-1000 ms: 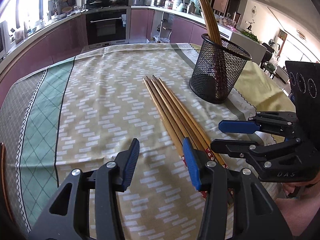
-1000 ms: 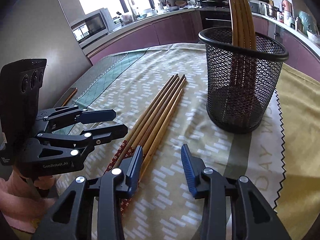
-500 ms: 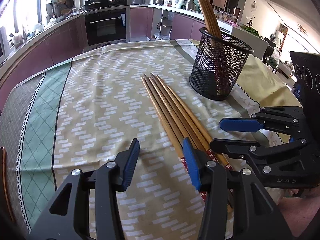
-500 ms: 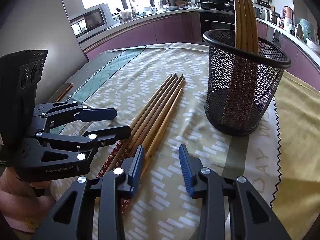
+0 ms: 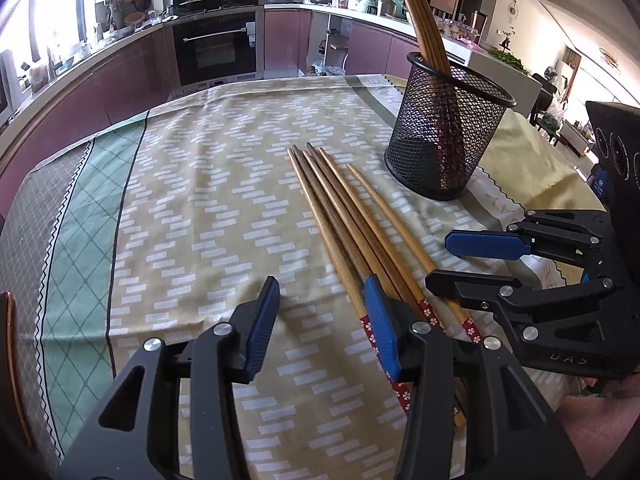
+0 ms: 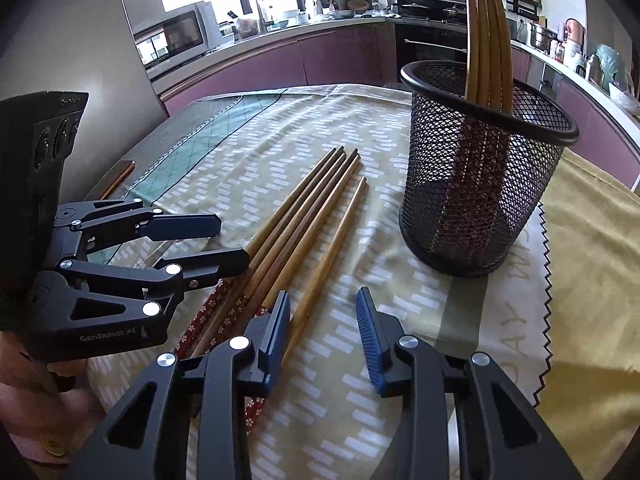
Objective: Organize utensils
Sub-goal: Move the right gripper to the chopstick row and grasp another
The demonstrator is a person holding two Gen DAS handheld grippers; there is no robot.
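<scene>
A bundle of wooden chopsticks (image 5: 352,224) lies flat on the patterned tablecloth (image 5: 200,200), its narrow tips pointing toward twelve o'clock in the left wrist view and its red flower-printed ends toward the cameras. In that view the left gripper (image 5: 322,312) hovers over the near end of the bundle with its jaws spread and nothing between the blue pads — the bare cloth shows in the gap, while the right-hand finger (image 5: 380,332) sits over the red ends, so the sticks lie at about one o'clock from the gap, not inside it. Whether that finger touches the wood I cannot tell. The right gripper (image 5: 464,260) shows at three o'clock in the same view, lying on its side, its lower finger just over the outermost stick. In the right wrist view the right gripper (image 6: 322,320) has jaws apart, having just been closing a little; the gap holds only cloth, and the outermost chopstick (image 6: 332,256), lying slightly apart from the other sticks, runs just beside the inner face of the left-hand finger (image 6: 276,332), at about ten o'clock from the gap. A black mesh cup (image 6: 480,184) stands upright on the cloth at about one o'clock, with upright chopsticks (image 6: 486,40) leaning against its far rim — well apart from both grippers.
</scene>
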